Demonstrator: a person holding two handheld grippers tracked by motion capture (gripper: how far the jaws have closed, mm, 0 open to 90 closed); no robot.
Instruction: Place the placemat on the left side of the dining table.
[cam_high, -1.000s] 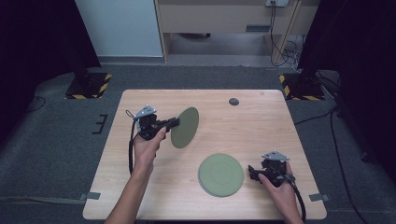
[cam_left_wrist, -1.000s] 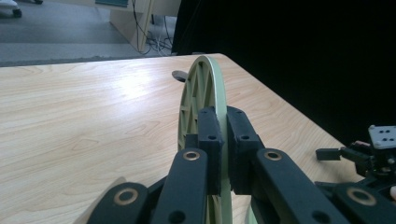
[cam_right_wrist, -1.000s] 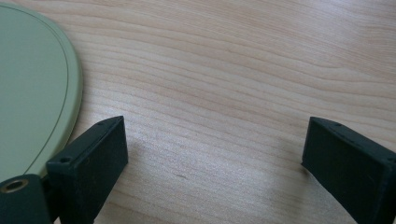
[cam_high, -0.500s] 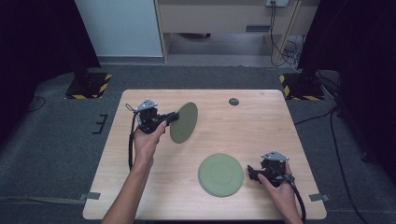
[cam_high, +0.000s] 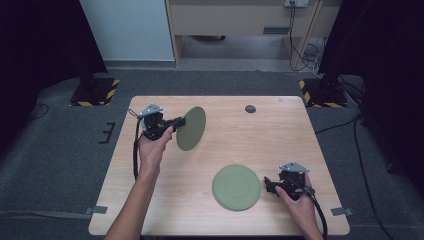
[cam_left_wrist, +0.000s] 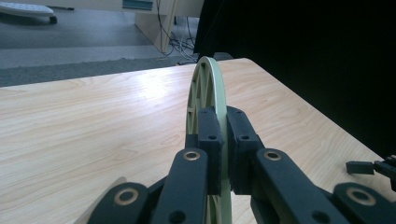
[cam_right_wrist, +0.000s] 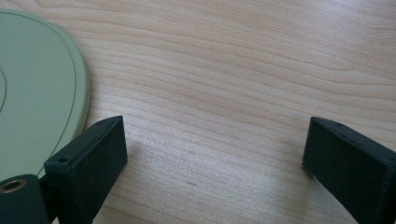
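High view, looking down on a pale wooden tabletop (cam_high: 240, 135) with a person's two forearms reaching in from the near edge. The left hand (cam_high: 152, 147) grips the left tongs (cam_high: 181, 121) over the far-left part of the tabletop. These tongs are pinching the rim of a sage-green round plate (cam_high: 191, 128), which is lifted off the wood and tipped up steeply on edge, its face turned partly toward the camera.

A second green plate (cam_high: 236, 187) lies flat on the tabletop nearer the person, right of centre. It seems to rest on another plate of the same colour, but the stack is hard to make out. Just beside its right rim sit the right tongs (cam_high: 268, 184), held low by the right hand (cam_high: 300, 207) and pointing toward that plate.

A small dark round object (cam_high: 250, 108) lies near the far edge of the tabletop, well apart from both plates.

Left gripper view: the two black jaws are pressed against either side of the upright plate (cam_left_wrist: 208, 93), whose ribbed underside faces left.

Right gripper view: the jaws stand spread with bare wood between them, gripping nothing; the left one is just beside the flat plate (cam_right_wrist: 37, 93).
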